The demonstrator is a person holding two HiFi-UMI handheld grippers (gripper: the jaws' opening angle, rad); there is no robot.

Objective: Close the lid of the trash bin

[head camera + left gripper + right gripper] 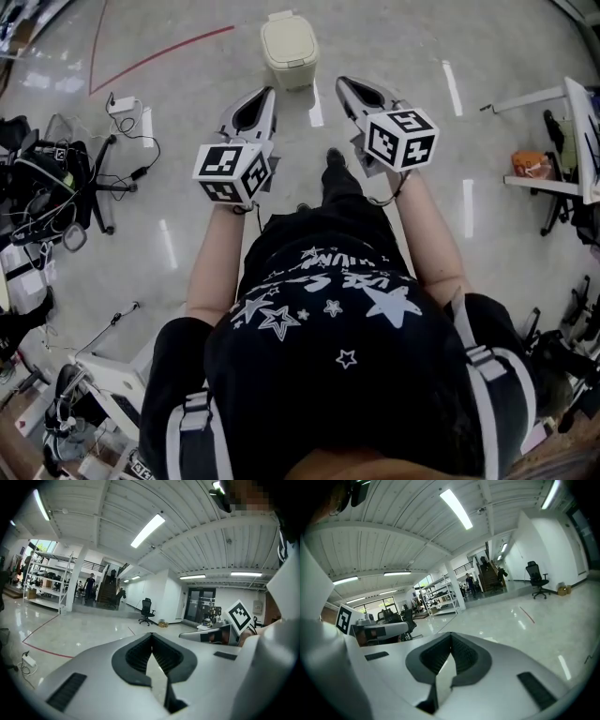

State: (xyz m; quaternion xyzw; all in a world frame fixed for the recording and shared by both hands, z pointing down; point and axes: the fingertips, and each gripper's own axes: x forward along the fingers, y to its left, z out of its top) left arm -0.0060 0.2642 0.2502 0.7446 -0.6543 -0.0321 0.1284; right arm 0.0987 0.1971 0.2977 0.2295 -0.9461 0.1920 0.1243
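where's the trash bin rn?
Head view, top centre: the trash bin stands on the floor ahead of the left gripper and right gripper, right of the red floor line.

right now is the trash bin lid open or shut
Shut: the trash bin lid lies flat on top, with no gap showing in the head view.

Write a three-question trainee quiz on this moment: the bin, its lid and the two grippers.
1. True or false: the lid of the trash bin stands open.
2. The left gripper has its jaws: A) wide apart; B) tips together, nothing between; C) clamped on the bin.
3. Fill in: ahead of the right gripper, the bin stands on the ___.
Key: 1 false; 2 B; 3 floor.
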